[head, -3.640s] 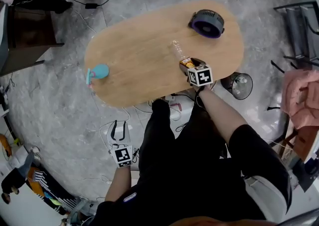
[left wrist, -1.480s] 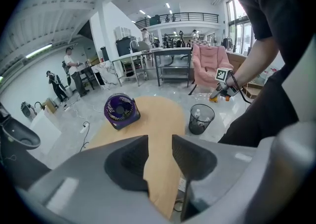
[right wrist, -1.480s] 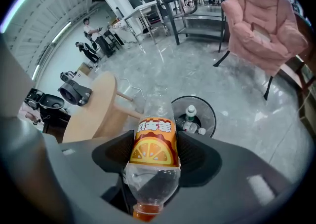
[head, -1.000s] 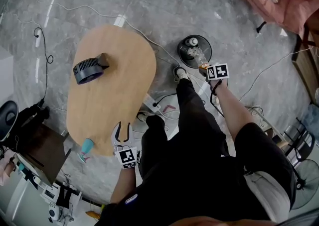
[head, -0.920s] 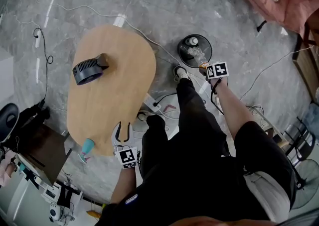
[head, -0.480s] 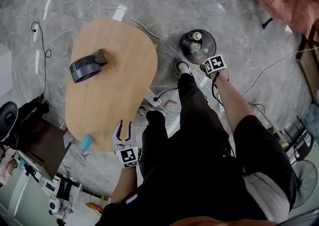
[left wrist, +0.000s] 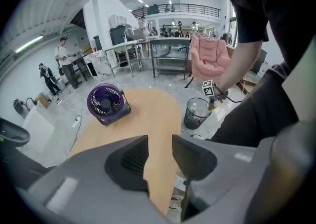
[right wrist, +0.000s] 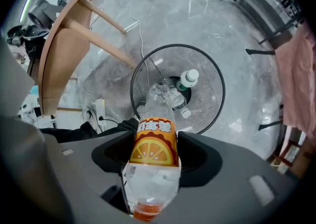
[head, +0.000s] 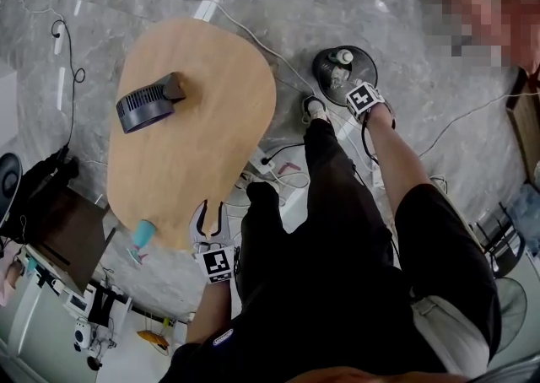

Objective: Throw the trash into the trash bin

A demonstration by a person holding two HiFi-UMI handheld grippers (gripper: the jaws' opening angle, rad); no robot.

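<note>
My right gripper [right wrist: 154, 151] is shut on a clear plastic bottle [right wrist: 154, 141] with an orange label, its neck pointing down. Just below the neck stands a black wire-mesh trash bin [right wrist: 210, 102] that holds another clear bottle [right wrist: 183, 82] with a white cap. In the head view the right gripper [head: 350, 89] hangs at the near rim of the trash bin [head: 322, 65], right of the table. My left gripper [head: 208, 219] is open and empty at the near edge of the oval wooden table [head: 194, 128]. In the left gripper view its fingers [left wrist: 129, 156] frame the tabletop.
A purple-black fan [head: 148, 103] stands on the table, and a teal object [head: 142, 234] sits at its near end. A power strip [head: 278, 172] and cables lie on the grey floor by my legs. A pink chair [left wrist: 210, 60] stands beyond the bin.
The right gripper has sunk toward the bin and rolled, still gripping the bottle. Earlier it carried the bottle from the table. The left gripper has hardly moved.
</note>
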